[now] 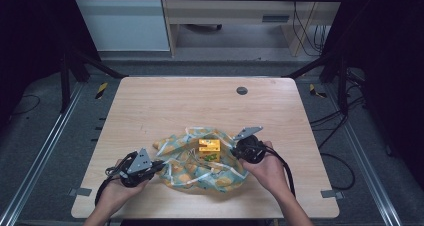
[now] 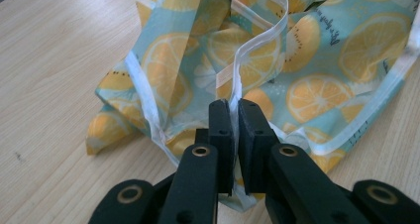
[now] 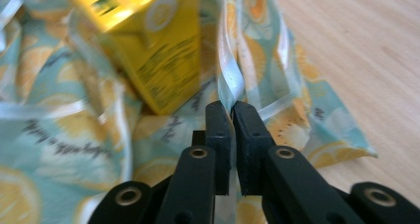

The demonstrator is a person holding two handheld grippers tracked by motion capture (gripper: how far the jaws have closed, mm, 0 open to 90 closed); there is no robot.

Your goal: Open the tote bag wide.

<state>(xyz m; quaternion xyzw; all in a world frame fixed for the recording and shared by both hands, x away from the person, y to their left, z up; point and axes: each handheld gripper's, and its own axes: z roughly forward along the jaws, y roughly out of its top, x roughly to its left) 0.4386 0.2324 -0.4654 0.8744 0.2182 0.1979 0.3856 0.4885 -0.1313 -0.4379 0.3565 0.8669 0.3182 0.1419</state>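
While pinching the white-trimmed edge of the fruit-print bag [image 2: 317, 85], left gripper [image 2: 234, 110] at about 8 o'clock of the desk [image 1: 150, 106] in the high view, fingers [image 2: 220, 130] pressed together on a fold of that trim; bag [image 1: 202, 163] lying crumpled and opened out near the desk's 6 o'clock edge, teal with orange and lemon slices; yellow carton [image 1: 209, 146] resting inside the bag at its middle, with something small and green just at the carton's 6 o'clock, too small to tell; left gripper [image 1: 137, 167] at the bag's 9 o'clock side, right gripper [image 1: 248, 147] at its 2 o'clock side, each held in a hand coming up from 6 o'clock; right gripper [image 3: 232, 110] with fingers [image 3: 247, 130] clamped on a twisted strip of the bag's white trim [image 3: 229, 75], nothing else between them; carton [image 3: 148, 40] close at 11 o'clock of those fingers in the right gripper view, tilted, near the pinched trim but apart from the fingers; bare wood of the desk [image 3: 356, 45] at 2 o'clock there; small dark round cap [image 1: 242, 90] set in the desk near 12 o'clock, well apart from the bag.
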